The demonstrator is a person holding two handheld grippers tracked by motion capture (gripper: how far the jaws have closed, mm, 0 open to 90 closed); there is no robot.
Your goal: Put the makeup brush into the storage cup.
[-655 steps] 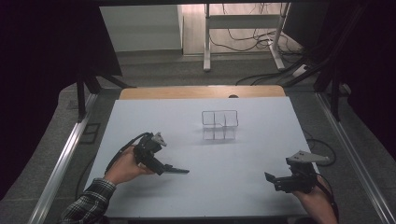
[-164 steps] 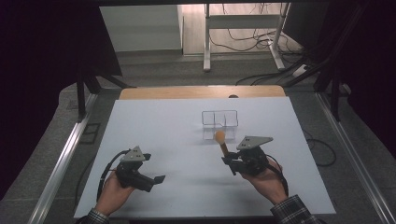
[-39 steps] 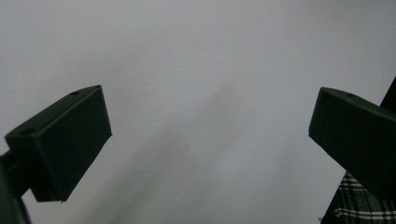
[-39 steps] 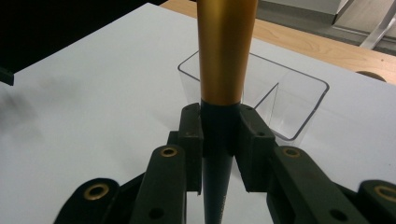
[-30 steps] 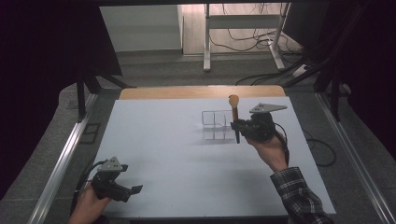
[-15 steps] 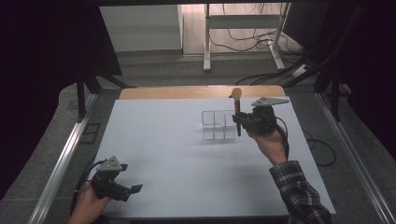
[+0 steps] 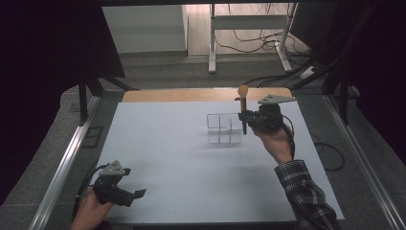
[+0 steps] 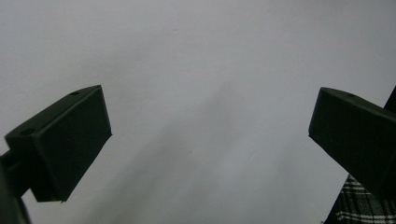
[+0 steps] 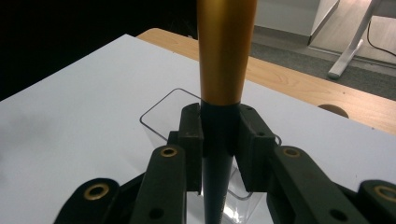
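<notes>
The left gripper (image 7: 136, 193) rests low on the white table (image 7: 167, 143) near the person's edge, jaws spread apart with nothing between them, parked well clear of the work. Far off to its right, the right gripper (image 7: 245, 116) is clamped on the dark shaft of an orange-handled tool (image 9: 225, 56), held upright so its lower end can drop straight down. Directly below and just ahead of those jaws stands the clear divided organizer (image 7: 224, 129), likely the tool's destination.

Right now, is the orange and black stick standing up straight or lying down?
Standing up straight. The right gripper holds the stick with its jaws shut on the black part, orange end on top, above the clear box.
</notes>
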